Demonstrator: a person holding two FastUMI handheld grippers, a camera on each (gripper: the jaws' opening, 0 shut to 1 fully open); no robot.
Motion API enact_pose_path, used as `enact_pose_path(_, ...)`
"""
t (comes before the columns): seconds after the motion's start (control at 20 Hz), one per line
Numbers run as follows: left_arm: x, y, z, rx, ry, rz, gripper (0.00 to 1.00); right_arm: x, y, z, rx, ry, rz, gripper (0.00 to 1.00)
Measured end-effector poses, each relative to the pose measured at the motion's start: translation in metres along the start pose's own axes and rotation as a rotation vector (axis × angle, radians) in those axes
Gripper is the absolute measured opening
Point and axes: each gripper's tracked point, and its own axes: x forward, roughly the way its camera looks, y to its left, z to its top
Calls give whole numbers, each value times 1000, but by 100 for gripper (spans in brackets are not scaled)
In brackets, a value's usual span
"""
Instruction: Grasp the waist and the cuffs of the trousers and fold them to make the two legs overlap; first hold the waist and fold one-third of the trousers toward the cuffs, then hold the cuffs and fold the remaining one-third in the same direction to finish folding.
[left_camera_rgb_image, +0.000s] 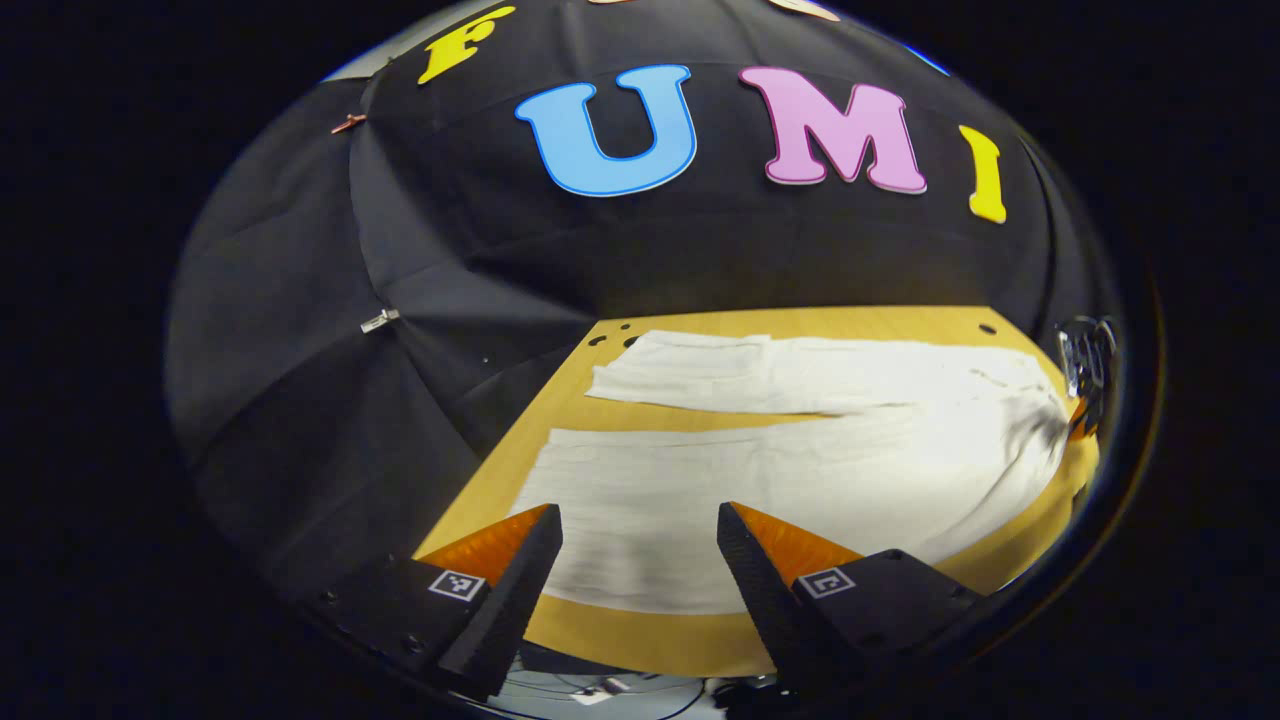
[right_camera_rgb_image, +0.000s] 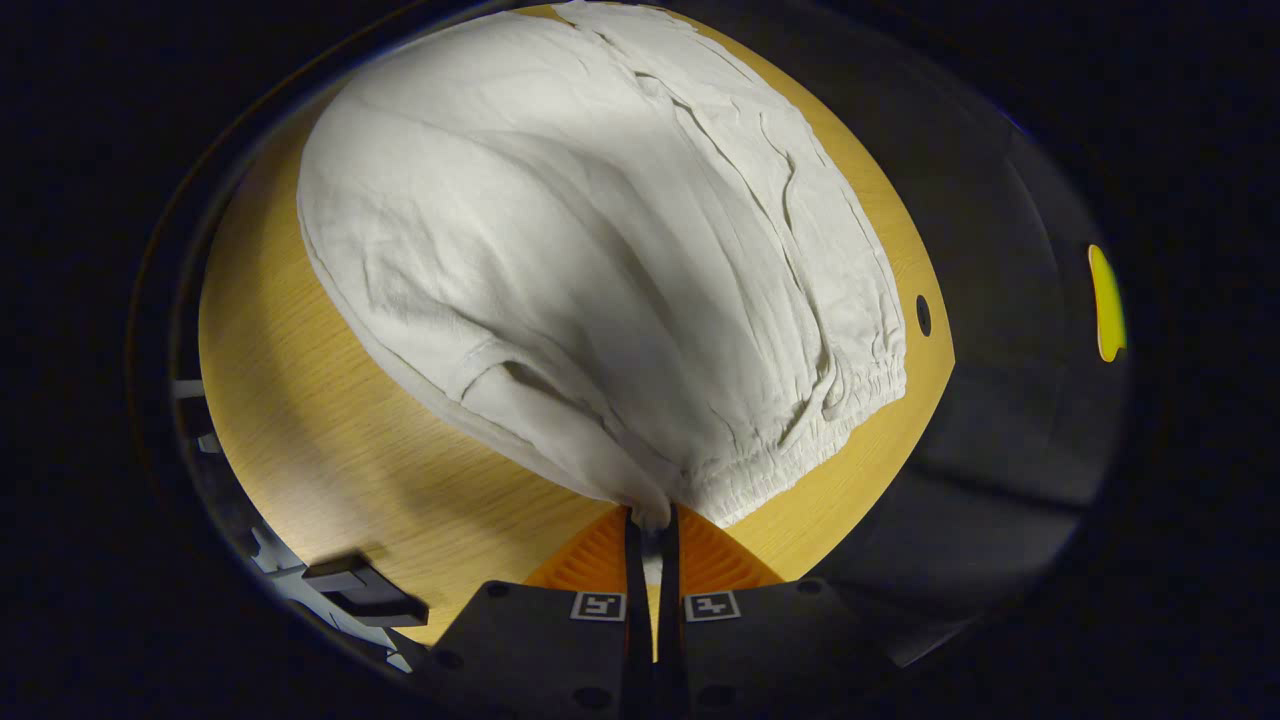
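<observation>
No readable text

The square markers (right_camera_rgb_image: 598, 605) on the right hand-held gripper (right_camera_rgb_image: 651, 525) carry patterns, no legible words.

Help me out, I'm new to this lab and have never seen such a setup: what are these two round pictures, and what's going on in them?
A person holds a two-finger gripper in each hand; a fisheye camera rides on each, looking forward along its fingers. In the left gripper view, the left gripper is open above the near leg of white trousers lying spread on a wooden table. The right gripper shows small at that view's right edge. In the right gripper view, the right gripper is shut on the trousers' waist edge, lifting the cloth slightly. The legs are not yet overlapped.
</observation>
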Motion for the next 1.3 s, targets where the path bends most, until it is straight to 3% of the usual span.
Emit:
enact_pose_path(0.2,15,50,-44,212,96,-27,97,0,-2,-2,-39,-1,-3,7)
enact_pose_path(0.5,34,86,-112,655,240,-160,96,0,-2,-3,-57,15,-11,7)
enact_pose_path(0.65,52,101,-132,794,273,-224,96,0,-3,-2,-83,16,-24,6)
enact_pose_path(0.85,77,132,-149,933,336,-237,96,-1,-3,-2,-94,17,-28,6)
enact_pose_path(1.05,106,146,-151,1143,332,-281,96,0,-3,-3,-101,13,-27,6)
enact_pose_path(1.3,121,120,-140,1298,256,-344,76,-1,-3,-3,-123,10,-41,6)
